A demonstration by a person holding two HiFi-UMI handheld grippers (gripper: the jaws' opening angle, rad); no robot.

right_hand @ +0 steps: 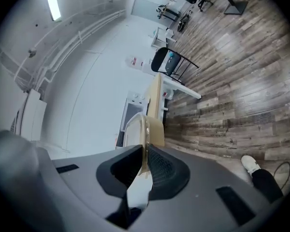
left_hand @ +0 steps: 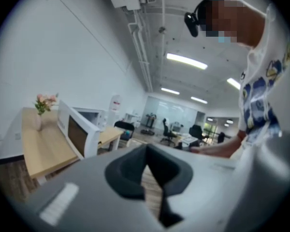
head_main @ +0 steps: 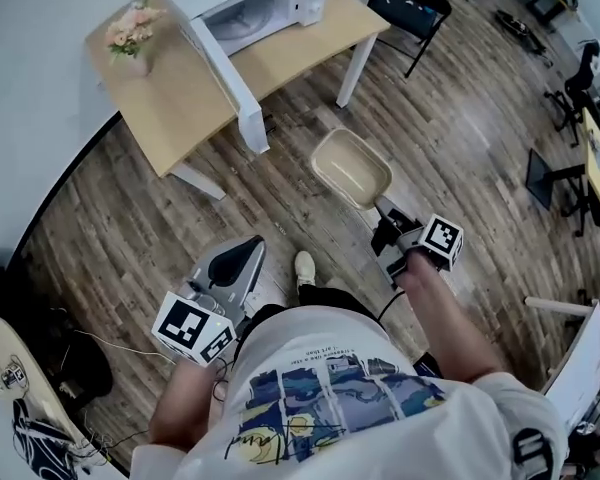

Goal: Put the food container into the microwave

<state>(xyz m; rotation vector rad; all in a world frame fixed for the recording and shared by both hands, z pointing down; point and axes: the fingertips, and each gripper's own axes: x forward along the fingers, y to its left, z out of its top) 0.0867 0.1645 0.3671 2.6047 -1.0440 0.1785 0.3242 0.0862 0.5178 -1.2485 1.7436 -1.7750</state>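
In the head view I stand on wood floor, short of a wooden table. On it sits a white microwave with its door swung open toward me. My right gripper is shut on the rim of a beige food container, held in the air above the floor. In the right gripper view the container's edge is pinched between the pads of the right gripper. My left gripper is low on the left, shut and holding nothing. The left gripper view shows the left gripper and the microwave.
A vase of pink flowers stands on the table's left end. A black chair is to the right of the table. More chairs and desks stand at the far right, and cables and a dark bag lie on the floor at my left.
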